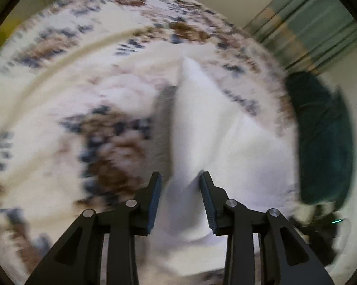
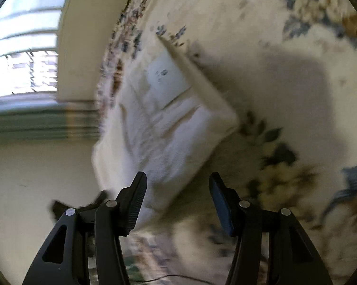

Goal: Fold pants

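Item: white pants (image 2: 164, 123), partly folded, lying on a floral bedspread (image 2: 285, 76), a raised ridge of cloth toward 12 o'clock in the left view.

Handling: likely light, soft and limp; best taken at corners or the folded edge.

Left gripper (image 1: 180, 182): spread, cloth between the jaws, contact unclear.

Right gripper (image 2: 177, 185): spread, empty.

Obscured: motion blur; waistband and leg ends indistinct.

White pants (image 2: 164, 123) lie folded on floral bedspread (image 2: 285, 76); right tool (image 2: 177, 199) gapes.
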`<state>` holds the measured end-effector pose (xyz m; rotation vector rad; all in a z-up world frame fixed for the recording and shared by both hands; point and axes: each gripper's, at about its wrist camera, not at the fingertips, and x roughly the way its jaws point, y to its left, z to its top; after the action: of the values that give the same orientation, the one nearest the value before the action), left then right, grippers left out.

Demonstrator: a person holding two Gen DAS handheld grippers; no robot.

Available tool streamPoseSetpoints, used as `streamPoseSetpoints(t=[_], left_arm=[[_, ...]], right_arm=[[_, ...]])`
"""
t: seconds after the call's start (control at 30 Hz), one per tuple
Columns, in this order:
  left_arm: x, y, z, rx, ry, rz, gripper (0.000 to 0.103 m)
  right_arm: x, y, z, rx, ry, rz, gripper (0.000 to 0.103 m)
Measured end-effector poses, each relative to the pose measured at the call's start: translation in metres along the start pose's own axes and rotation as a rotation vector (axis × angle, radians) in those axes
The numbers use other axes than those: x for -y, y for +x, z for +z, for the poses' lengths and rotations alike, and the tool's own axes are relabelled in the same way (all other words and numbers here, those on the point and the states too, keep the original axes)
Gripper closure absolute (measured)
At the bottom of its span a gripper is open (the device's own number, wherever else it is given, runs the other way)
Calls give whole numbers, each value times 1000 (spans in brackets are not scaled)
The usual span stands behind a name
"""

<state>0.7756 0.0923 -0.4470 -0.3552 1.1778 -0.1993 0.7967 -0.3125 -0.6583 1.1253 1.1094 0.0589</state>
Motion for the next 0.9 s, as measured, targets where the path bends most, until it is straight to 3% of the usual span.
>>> streamPoseSetpoints(t=[0.1, 0.17, 0.23, 0.3, 0.37, 0.67, 0.9], left_arm=[[19, -21, -18, 40, 76, 130, 72], [34, -35, -31, 58, 128, 219, 65], [47, -52, -43, 68, 145, 246, 33], [59, -66, -51, 86, 157, 267, 16], [72, -84, -58, 103, 160, 273, 12], [134, -186, -105, 206, 229, 340, 10], [167, -276, -160, 277, 255, 336, 10]], right_arm=[[-33, -10, 1, 29, -141, -176, 45], [-61, -17, -6, 62, -263, -325, 30], [-78, -33, -17, 103, -357, -415, 20], [-94, -53, -29, 146, -446, -485, 9], [-115, -79, -38, 187, -508, -540, 3], [-190, -222, -130, 341, -651, -622, 0], [-225, -333, -208, 430, -702, -568, 0]])
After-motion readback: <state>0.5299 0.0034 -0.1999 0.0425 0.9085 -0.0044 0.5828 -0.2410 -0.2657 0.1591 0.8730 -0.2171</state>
